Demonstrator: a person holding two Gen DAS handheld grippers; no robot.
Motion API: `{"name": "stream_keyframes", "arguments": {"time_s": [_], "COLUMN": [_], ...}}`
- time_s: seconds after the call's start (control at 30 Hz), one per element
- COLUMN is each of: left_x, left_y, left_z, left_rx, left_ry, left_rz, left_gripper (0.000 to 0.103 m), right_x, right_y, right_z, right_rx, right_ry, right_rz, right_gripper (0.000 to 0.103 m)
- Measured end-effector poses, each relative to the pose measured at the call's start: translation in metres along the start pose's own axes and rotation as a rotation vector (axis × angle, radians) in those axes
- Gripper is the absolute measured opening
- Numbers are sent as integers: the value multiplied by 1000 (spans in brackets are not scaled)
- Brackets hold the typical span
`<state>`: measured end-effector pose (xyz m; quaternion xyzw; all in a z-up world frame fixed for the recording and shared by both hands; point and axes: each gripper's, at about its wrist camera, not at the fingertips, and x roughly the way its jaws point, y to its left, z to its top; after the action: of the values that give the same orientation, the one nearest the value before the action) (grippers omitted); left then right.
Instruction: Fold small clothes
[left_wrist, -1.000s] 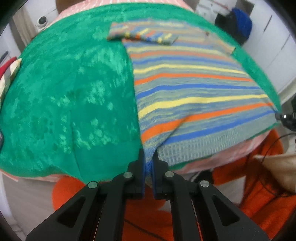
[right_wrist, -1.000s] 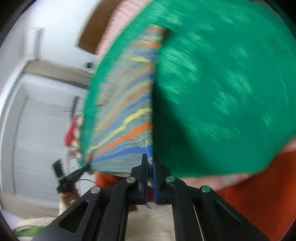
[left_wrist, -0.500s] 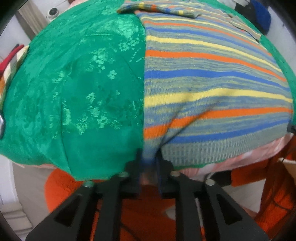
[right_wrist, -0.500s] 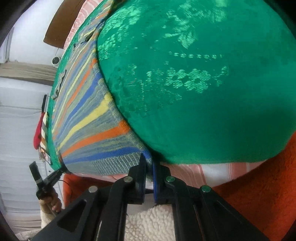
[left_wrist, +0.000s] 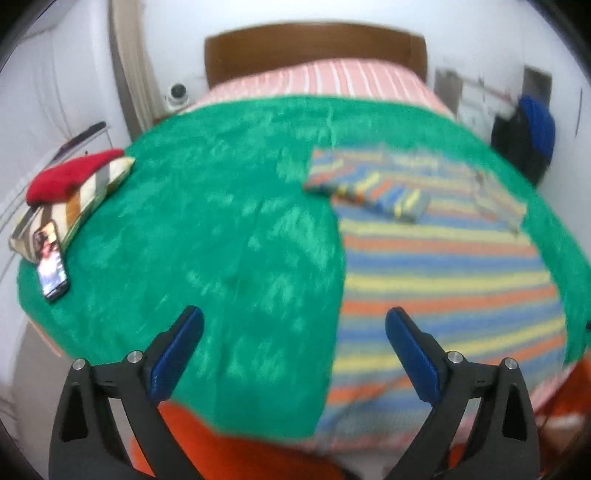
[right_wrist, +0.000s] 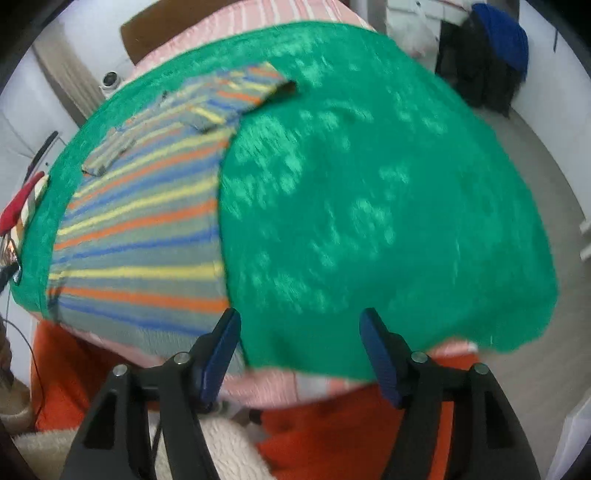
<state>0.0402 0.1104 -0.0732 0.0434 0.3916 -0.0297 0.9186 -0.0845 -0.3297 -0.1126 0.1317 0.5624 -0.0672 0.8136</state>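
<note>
A striped knit sweater (left_wrist: 443, 266) in blue, orange, yellow and grey lies flat on the green blanket (left_wrist: 221, 240), its sleeves folded across the top. Its hem reaches the bed's near edge. My left gripper (left_wrist: 293, 328) is open and empty, raised above the near edge over the sweater's left side. In the right wrist view the sweater (right_wrist: 140, 221) lies left of centre on the blanket (right_wrist: 369, 203). My right gripper (right_wrist: 299, 330) is open and empty, above the near edge just right of the sweater's right side.
A phone (left_wrist: 51, 266) and a striped pillow with a red cloth (left_wrist: 70, 184) lie at the blanket's left edge. An orange cover (right_wrist: 332, 435) hangs below the bed. Dark clothes and a blue item (right_wrist: 495, 48) hang at the right wall. A wooden headboard (left_wrist: 314, 44) is behind.
Both grippers let go of the sweater's hem corners, opened wide, and pulled back and up. The sweater now lies flat on the blanket.
</note>
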Motion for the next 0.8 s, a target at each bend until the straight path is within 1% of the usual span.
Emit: {"name": "stream_keyframes", "arguments": {"time_s": [0.03, 0.1, 0.17, 0.23, 0.3, 0.33, 0.37, 0.43, 0.5, 0.57, 0.63, 0.7, 0.73, 0.77, 0.8], "left_x": [10, 33, 55, 84, 95, 103, 109, 110, 104, 102, 100, 102, 102, 102, 101], "left_y": [-1, -1, 4, 9, 10, 12, 16, 23, 21, 19, 16, 15, 15, 15, 16], "left_z": [5, 9, 5, 1, -10, -15, -20, -26, -28, -30, -32, -32, -33, -33, -34], "left_rx": [-14, -37, -61, -90, -100, -108, -127, -170, -167, -156, -150, -150, -150, -147, -143], "left_ry": [-8, 17, 72, 130, 167, 187, 192, 158, 150, 141, 129, 120, 119, 122, 126], "left_rz": [-5, -3, 3, 24, 34, 35, 25, -7, -10, 6, 19, 22, 20, 15, 8], "left_gripper": [100, 100, 100, 100, 100, 102, 103, 103, 103, 103, 103, 103, 103, 103, 103], "right_x": [0, 2, 7, 9, 7, 6, 5, 9, 22, 41, 73, 105, 126, 142, 155], "right_y": [1, 11, 20, 31, 38, 43, 48, 61, 82, 103, 129, 144, 146, 142, 132], "right_z": [4, 11, 16, 25, 42, 53, 63, 91, 121, 143, 164, 177, 186, 193, 203], "right_rx": [-1, -9, -23, -39, -63, -90, -123, -215, -324, -433, -543, -577, -556, -513, -439], "right_ry": [-9, -25, -37, -55, -95, -116, -139, -169, -179, -184, -184, -149, -108, -68, -35], "right_rz": [11, 38, 51, 54, 59, 70, 79, 77, 66, 57, 58, 74, 83, 86, 88], "right_gripper": [72, 73, 73, 73, 73, 73, 73, 73, 73, 73, 73, 71, 62, 48, 19]}}
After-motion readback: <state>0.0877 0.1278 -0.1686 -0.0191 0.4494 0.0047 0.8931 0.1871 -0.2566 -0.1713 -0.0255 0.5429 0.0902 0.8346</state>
